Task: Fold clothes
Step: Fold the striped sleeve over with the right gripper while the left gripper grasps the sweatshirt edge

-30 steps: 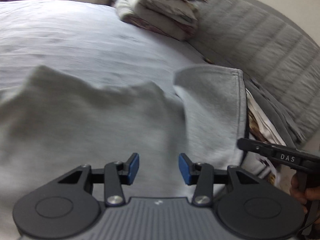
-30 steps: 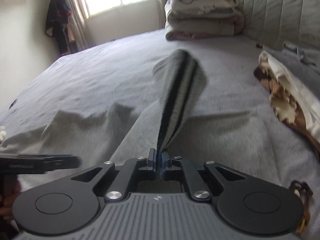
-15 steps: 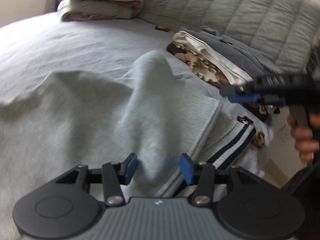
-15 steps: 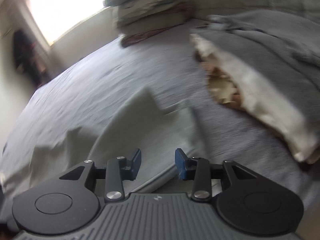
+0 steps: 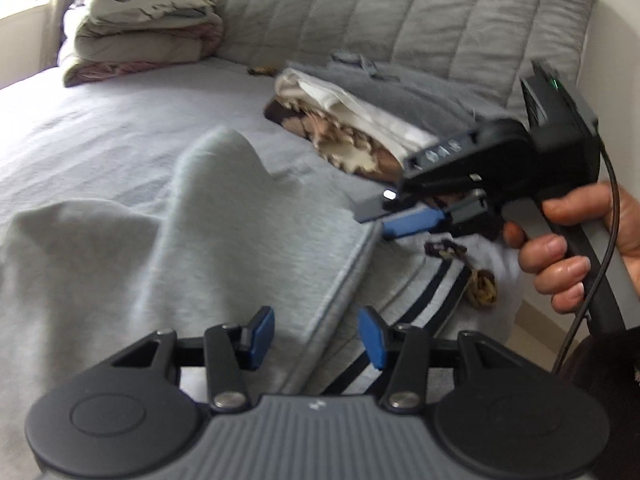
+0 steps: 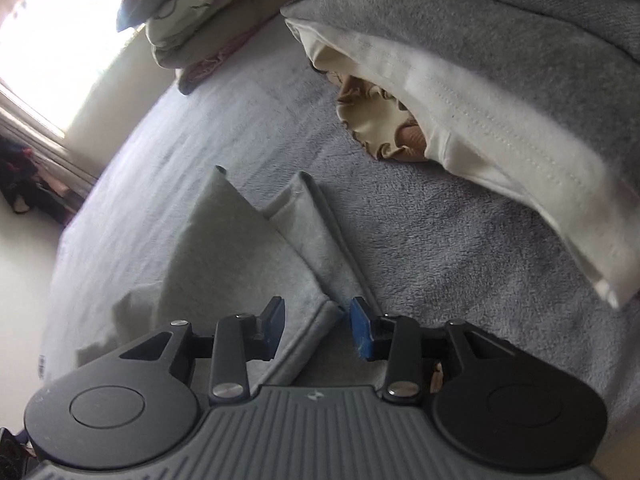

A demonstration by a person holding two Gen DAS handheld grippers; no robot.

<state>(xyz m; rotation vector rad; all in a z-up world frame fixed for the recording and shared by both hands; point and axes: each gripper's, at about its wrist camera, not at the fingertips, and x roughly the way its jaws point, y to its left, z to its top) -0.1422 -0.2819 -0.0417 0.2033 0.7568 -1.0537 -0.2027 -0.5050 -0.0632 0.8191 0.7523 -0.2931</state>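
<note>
- We are holding our left gripper [image 5: 316, 338] with its jaws apart over the grey sweatshirt [image 5: 200, 240].
- Our right gripper [image 6: 316, 330] is also gaping, gripping nothing.

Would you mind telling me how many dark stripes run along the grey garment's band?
2: both dark stripes run side by side along the band, right of the left gripper; more may be hidden underneath.

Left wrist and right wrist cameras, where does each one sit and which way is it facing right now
Left wrist: sits on the left gripper, facing down across the light grey garment toward the headboard; shows the right gripper and hand.
Right wrist: sits on the right gripper, rolled, over the garment's edge; no hand visible.
Shared: garment, clothes pile, folded bedding.
</note>
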